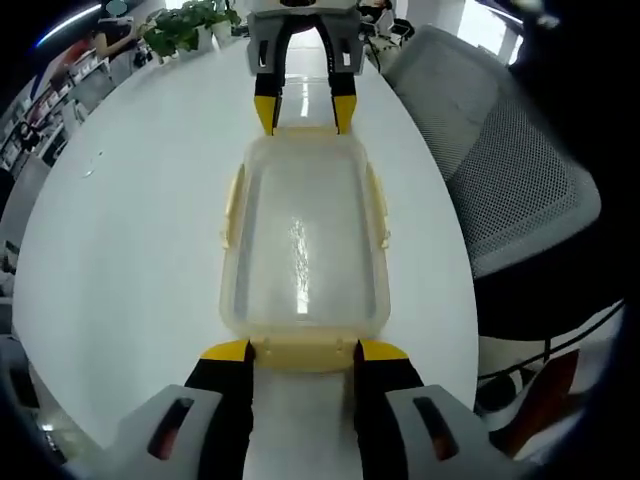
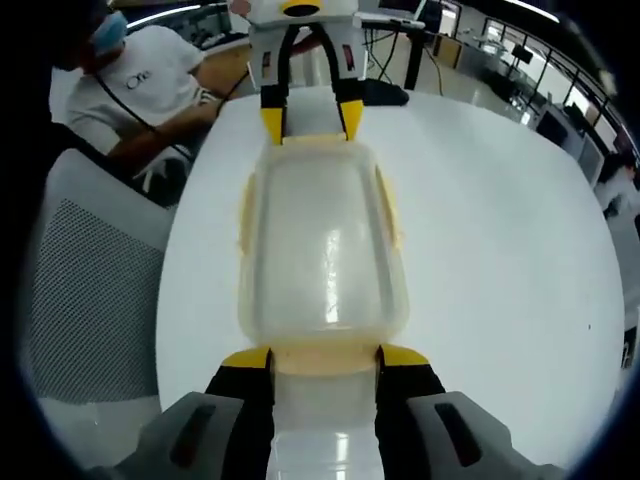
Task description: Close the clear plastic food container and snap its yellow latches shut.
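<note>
Jaws of the left gripper [image 1: 301, 352] apart, straddling the near end latch of the clear container [image 1: 303, 240]; jaws of the right gripper [image 2: 325, 357] likewise apart at the opposite end latch, each gripper seen across the box from the other. Lying lid-on in the middle of the white surface [image 1: 130, 220], broad bare room on one long side, surface edge and a grey mesh chair [image 1: 510, 170] close on the other. Beyond the far edge, potted plants [image 1: 185, 25]; a seated person's white shirt [image 2: 140, 80] with small unreadable lettering.

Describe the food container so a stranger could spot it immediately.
On the round white table, midway between the two grippers facing each other, lies a clear plastic food container. Its lid is on, and pale yellow latches along its edges set it apart.
</note>
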Tool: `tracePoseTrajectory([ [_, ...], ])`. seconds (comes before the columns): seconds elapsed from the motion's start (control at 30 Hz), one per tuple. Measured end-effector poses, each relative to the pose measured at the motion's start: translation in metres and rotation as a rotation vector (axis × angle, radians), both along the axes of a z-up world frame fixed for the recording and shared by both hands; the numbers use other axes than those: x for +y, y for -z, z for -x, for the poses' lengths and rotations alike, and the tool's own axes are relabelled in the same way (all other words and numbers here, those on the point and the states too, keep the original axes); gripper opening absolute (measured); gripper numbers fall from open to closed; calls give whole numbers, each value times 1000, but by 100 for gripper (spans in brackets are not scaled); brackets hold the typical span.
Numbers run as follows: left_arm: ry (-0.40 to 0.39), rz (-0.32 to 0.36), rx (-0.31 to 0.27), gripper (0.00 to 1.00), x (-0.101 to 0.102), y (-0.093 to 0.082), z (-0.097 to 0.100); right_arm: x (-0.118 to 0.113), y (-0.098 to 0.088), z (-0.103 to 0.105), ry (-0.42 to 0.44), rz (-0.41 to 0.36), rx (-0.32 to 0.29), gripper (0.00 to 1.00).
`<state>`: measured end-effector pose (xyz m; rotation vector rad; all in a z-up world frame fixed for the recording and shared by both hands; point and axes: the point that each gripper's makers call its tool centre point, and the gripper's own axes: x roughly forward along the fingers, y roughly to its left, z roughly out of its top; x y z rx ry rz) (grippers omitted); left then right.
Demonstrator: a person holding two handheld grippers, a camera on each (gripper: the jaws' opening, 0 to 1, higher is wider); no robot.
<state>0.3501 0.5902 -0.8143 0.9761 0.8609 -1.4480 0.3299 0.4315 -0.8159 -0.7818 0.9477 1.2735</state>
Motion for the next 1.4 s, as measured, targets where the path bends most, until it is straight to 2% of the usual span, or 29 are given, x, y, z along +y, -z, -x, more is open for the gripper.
tracePoseTrajectory([
  [0.4,-7,11,-4,38,-3,-8,1,-3,-12,0,-12,-15,-3,38],
  [0.9,-19,27,-23,38,-3,-27,-8,-3,-34,-10,-20,-37,-27,38],
  [1.23,-4,25,-39,38,-6,-45,-18,-6,-52,-18,-4,-57,-42,38],
  [1.4,-2,22,-38,38,-8,-46,-19,-7,-54,-18,0,-57,-38,38],
])
